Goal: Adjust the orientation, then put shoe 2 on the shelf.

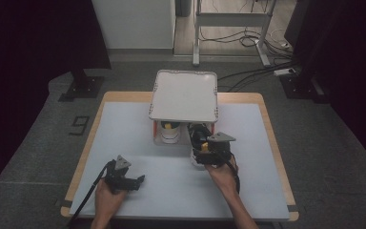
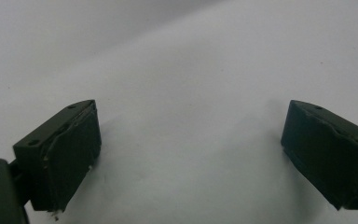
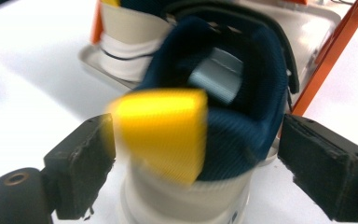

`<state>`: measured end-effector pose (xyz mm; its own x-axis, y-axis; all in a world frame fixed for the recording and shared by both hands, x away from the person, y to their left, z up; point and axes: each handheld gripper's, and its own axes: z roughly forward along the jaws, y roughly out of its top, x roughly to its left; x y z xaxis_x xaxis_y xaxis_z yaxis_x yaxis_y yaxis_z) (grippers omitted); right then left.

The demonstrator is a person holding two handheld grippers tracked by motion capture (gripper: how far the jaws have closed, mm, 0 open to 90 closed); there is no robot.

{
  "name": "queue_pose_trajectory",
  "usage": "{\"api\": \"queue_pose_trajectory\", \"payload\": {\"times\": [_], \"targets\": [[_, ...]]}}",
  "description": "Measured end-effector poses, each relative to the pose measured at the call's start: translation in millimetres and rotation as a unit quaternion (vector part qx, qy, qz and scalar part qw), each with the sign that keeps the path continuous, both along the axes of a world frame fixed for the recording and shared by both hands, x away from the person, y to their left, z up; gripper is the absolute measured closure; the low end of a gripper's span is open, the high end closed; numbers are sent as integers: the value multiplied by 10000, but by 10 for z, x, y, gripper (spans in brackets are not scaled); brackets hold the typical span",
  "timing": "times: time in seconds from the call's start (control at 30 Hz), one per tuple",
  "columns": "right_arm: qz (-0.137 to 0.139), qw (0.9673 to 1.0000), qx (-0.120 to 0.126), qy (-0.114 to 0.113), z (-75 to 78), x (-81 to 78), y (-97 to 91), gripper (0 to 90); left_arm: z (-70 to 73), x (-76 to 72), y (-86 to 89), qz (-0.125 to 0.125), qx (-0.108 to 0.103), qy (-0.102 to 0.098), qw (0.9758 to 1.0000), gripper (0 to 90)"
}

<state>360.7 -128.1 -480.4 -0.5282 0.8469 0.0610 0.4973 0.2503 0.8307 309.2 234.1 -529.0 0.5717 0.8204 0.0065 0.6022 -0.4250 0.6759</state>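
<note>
A shoe with a navy lining, a yellow heel tab and a white sole stands with its toe under a small white rack. My right gripper is open around the heel, a pad on each side; the right pad stands just off the collar. The high view has this gripper at the shoe in front of the rack. A second shoe sits on the rack's lower level, to the left. My left gripper rests open on the table near the front left, with nothing between its jaws.
The rack has orange legs and a pale lower tray. A white mat covers the wooden table. Behind the table are a metal frame and cables on the floor.
</note>
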Motion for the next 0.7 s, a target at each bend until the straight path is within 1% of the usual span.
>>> {"api": "queue_pose_trajectory", "payload": {"times": [0.07,0.1,0.17,0.2,0.27,0.3,0.37,0.4,0.43,0.5,0.6,0.7], "targets": [[76,9999,43,-68,72,-71,-62,110,1,1,2,-10,10,6,10000,47],[127,9999,59,-96,102,-105,-102,125,0,0,1,-5,2,5,10000,47],[164,9998,71,-81,143,-164,-174,144,0,1,1,2,-3,2,10000,47],[229,9997,105,-80,155,-203,-228,188,0,0,0,1,-3,1,10000,47],[435,9990,109,17,150,-259,-298,295,0,1,0,0,-3,6,10000,47],[517,9986,92,55,139,-276,-317,354,0,1,1,-1,-1,6,10000,47],[796,9967,-24,188,88,-310,-351,494,0,1,1,-1,-1,7,10000,47],[903,9956,-78,219,58,-318,-355,555,-1,1,0,2,-3,1,10000,47],[984,9948,-92,260,34,-320,-355,599,-1,1,0,2,-3,1,10000,47],[1181,9923,-112,362,-35,-304,-332,649,-1,1,0,2,-4,2,10000,46],[1270,9912,-131,358,-84,-249,-280,691,-1,0,0,0,-2,0,10000,47],[1332,9907,-34,282,-79,-182,-238,728,0,1,0,4,-4,3,10000,47]]}}
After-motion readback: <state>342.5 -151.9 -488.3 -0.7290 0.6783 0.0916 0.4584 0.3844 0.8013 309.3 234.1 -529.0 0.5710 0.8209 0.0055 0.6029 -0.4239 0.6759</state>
